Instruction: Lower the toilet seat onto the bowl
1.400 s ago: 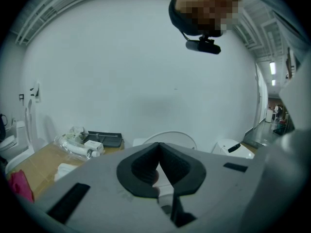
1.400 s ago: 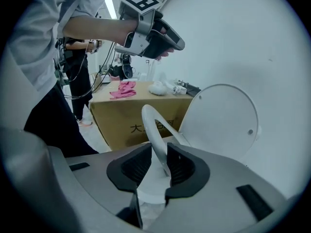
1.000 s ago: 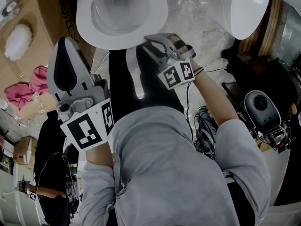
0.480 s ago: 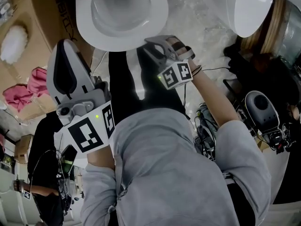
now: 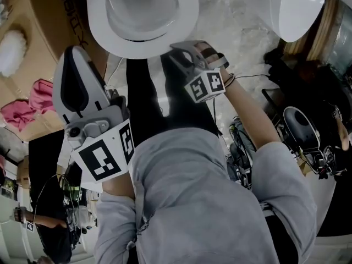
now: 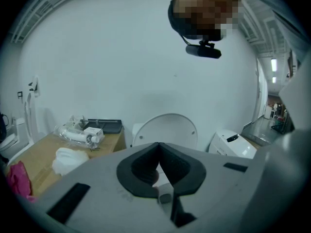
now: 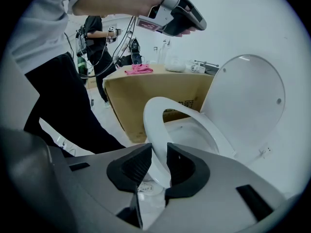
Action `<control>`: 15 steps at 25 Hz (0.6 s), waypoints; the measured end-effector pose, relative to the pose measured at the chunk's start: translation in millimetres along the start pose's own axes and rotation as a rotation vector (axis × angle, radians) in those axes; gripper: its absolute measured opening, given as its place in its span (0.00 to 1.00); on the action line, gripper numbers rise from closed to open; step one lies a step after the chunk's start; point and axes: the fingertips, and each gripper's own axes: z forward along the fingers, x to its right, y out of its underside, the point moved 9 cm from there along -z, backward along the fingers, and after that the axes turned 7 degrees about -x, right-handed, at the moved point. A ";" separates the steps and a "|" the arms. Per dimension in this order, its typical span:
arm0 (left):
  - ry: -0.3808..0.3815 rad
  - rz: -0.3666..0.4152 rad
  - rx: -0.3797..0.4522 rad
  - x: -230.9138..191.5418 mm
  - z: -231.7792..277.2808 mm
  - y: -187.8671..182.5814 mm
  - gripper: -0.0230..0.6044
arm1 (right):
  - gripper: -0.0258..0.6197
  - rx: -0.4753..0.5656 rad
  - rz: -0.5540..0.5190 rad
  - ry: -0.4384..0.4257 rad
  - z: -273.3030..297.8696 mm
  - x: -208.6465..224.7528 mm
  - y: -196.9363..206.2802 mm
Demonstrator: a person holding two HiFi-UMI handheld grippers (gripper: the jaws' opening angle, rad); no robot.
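Toilet w/ its toilet seat part-way down. The seat is tilted, front edge well above the bowl, and the lid is upright behind it.

The right hand-held gripper has its jaws closed on the seat's front rim, one pad on each face. The gap btwn the jaws is only as wide as the rim is thick. The left hand-held gripper is closed w/ pad tips meeting & nothing btwn them. It hangs up high, off to the side, apart from the toilet.

Step in hand, as I judge it: lowering the seat, approx. half done.

To do it well:
- Keep the pinch firm.
- Follow the hinge's arc rather than pushing straight down.
- Go slow near the end so the seat doesn't slam.
- Let go only once the seat lies flat on the bowl's rim.

Risk: the smooth plastic could slip out of the pads & drop.
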 end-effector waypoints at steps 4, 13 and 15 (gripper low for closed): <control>-0.004 0.002 -0.002 -0.2 -1.1 -0.3 0.04 | 0.17 -0.019 0.001 -0.025 5.1 -3.8 4.8; -0.006 0.006 -0.009 -4.0 1.0 7.5 0.04 | 0.11 -0.063 0.011 -0.072 23.6 -10.9 14.3; -0.005 0.005 -0.008 -4.3 0.1 7.3 0.04 | 0.04 -0.061 0.024 -0.059 22.5 -11.1 14.1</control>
